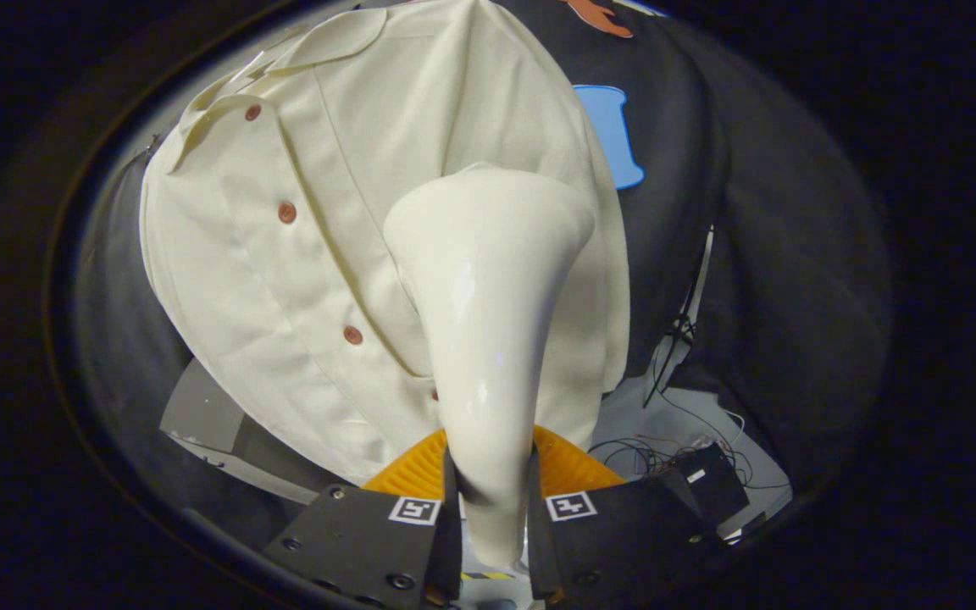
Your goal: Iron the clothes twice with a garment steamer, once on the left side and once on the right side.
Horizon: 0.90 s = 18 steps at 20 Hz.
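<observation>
— Fingers first: what are ours doing?

— Our gripper [488, 508] points up and ahead. Both fingers squeeze the thin handle of the white garment steamer [488, 280], one on each side, clamped tight.

— Where does the steamer go?

— It rises from between our fingers and gets wide at the top. Its head sits against the cream shirt [327, 212], on the side away from the buttons [286, 213]. We cannot tell if it really touches.

— What blocks us?

— The steamer hides the middle of the shirt. Beyond the fingers, beside the shirt, we see tangled black wires [666, 449] on the floor and a grey box [200, 415] on the other side.
</observation>
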Available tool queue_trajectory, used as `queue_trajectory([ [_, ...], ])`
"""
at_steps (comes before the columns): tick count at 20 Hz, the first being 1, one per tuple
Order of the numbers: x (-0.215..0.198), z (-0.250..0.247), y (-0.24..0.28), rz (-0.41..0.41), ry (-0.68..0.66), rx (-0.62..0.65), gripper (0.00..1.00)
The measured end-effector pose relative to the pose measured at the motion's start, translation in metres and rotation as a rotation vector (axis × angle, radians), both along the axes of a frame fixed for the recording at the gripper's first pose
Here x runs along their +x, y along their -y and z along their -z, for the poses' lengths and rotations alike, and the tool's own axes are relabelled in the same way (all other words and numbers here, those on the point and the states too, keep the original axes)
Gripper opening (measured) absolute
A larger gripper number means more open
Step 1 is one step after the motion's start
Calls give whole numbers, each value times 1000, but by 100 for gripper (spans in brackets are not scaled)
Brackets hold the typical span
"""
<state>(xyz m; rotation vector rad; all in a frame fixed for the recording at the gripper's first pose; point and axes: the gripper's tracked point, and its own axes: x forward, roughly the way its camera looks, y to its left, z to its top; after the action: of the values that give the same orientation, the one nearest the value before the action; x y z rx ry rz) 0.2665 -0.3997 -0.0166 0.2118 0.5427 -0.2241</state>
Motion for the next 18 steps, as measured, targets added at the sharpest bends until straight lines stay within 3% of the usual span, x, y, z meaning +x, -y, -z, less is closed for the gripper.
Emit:
queue_trajectory([
  [18,-27,154,24,72,-130,102,30],
])
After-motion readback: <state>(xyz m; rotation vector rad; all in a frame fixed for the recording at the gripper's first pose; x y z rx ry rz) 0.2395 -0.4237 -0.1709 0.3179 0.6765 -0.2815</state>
